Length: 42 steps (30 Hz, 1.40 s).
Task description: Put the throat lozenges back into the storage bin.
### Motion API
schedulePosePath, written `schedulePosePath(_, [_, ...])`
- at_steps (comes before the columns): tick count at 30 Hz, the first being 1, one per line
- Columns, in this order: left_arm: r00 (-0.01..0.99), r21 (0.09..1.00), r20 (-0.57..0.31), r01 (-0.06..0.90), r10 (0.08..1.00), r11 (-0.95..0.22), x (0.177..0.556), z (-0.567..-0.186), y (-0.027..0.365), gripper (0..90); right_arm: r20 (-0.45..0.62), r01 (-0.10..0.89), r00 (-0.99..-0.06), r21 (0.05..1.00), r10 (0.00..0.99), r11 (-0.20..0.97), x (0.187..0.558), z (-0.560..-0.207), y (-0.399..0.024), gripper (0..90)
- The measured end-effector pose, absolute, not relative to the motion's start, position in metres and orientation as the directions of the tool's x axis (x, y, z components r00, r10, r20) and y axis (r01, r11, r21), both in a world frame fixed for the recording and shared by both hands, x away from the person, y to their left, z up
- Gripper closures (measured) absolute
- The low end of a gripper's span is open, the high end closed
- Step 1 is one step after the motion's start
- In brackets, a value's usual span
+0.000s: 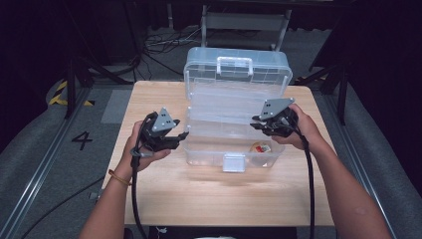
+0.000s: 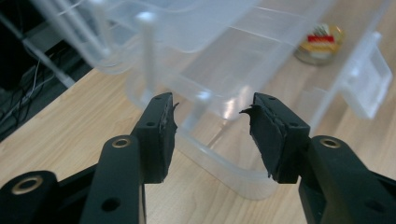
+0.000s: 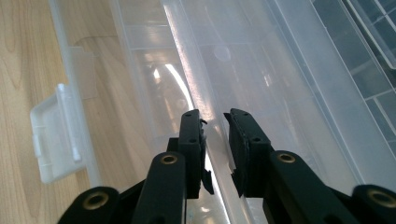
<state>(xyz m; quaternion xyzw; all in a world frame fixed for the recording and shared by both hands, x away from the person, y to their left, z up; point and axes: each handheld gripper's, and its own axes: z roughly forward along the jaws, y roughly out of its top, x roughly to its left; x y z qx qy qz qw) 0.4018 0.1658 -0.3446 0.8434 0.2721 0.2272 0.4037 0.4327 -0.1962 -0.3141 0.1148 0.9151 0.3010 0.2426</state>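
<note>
Now the clear box [image 1: 234, 124] sits open mid-tabletop; the right tool [image 1: 260, 124] straddles its inner tray rim unpressed, the left tool [image 1: 183, 135] released at its left corner. Lift evenly.

hand-held gripper [image 1: 181, 135]: black jaws, brass screws | grey plate | black cable

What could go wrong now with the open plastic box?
1. The right gripper has its fingers around a thin inner edge of the clear box; it may slip off.
2. The left gripper is open at the box corner, gripping nothing, so the box could slide.
3. The small tin inside may roll.
</note>
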Motion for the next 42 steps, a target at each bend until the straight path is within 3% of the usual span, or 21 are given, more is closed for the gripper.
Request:
schedulePosePath(9, [0.698,0.822,0.18,0.28,0.693,-0.496,0.428,-0.337,0.176,52.7,-0.374,0.065,-0.854,0.612,0.361,0.789,0.433,-0.315,-0.197,74.5])
schedulePosePath(21, [0.673,0.86,0.148,0.273,0.724,-0.43,0.474,-0.32,0.176,89.6,-0.383,0.064,-0.845,0.62,0.373,0.782,0.431,-0.317,-0.196,73.6])
schedulePosePath(42, [0.708,0.917,0.039,0.255,0.705,-0.307,0.508,-0.309,0.158,90.0,-0.388,0.059,-0.839,0.632,0.382,0.773,0.426,-0.321,-0.198,72.8])
